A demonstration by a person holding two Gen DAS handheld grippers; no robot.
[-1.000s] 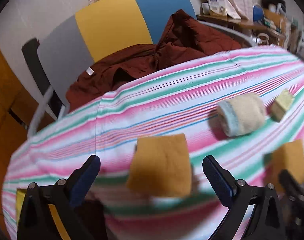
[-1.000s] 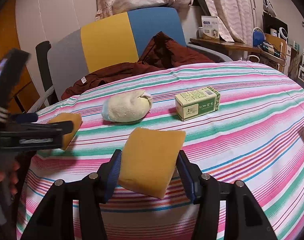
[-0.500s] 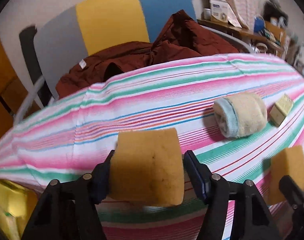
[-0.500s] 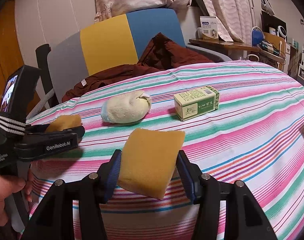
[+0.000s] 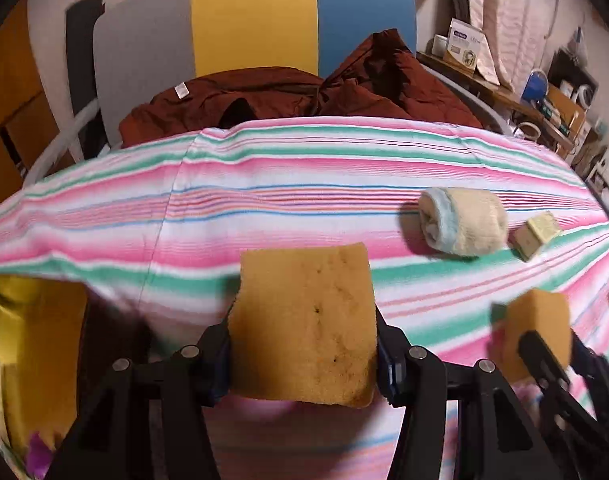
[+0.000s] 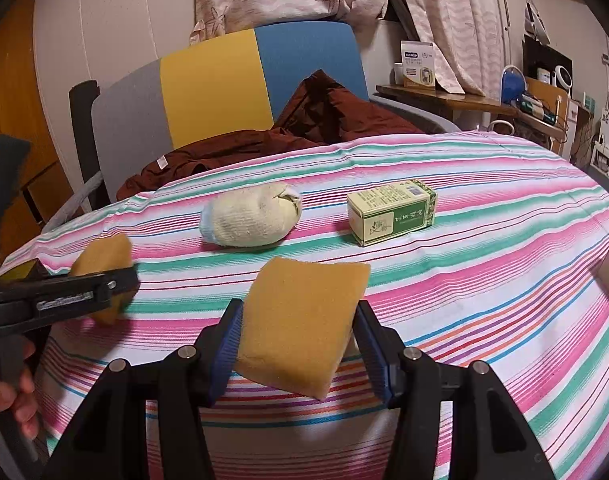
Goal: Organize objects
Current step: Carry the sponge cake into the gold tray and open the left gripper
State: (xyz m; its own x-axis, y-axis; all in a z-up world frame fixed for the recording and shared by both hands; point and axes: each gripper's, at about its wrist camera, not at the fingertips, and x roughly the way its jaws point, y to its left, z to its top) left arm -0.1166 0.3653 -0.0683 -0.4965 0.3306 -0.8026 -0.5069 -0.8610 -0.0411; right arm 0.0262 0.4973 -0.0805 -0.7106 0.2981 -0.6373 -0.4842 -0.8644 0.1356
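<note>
While both sponges are clamped, one could be crushed or slipped out if squeezed unevenly. The left gripper [image 5: 302, 354], jaws just closed, grasps a soft orange sponge [image 5: 304, 320] at the table's near-left edge; the right gripper [image 6: 296, 354] grasps its twin [image 6: 304, 320], near centre.

Both wrist views sit close behind their own claws, looking down across the pink-and-green striped cloth-covered worktop [image 5: 304, 168] toward the grey, yellow and blue chair back [image 6: 232, 80]; both share the rolled cream towel [image 6: 250, 218].
</note>
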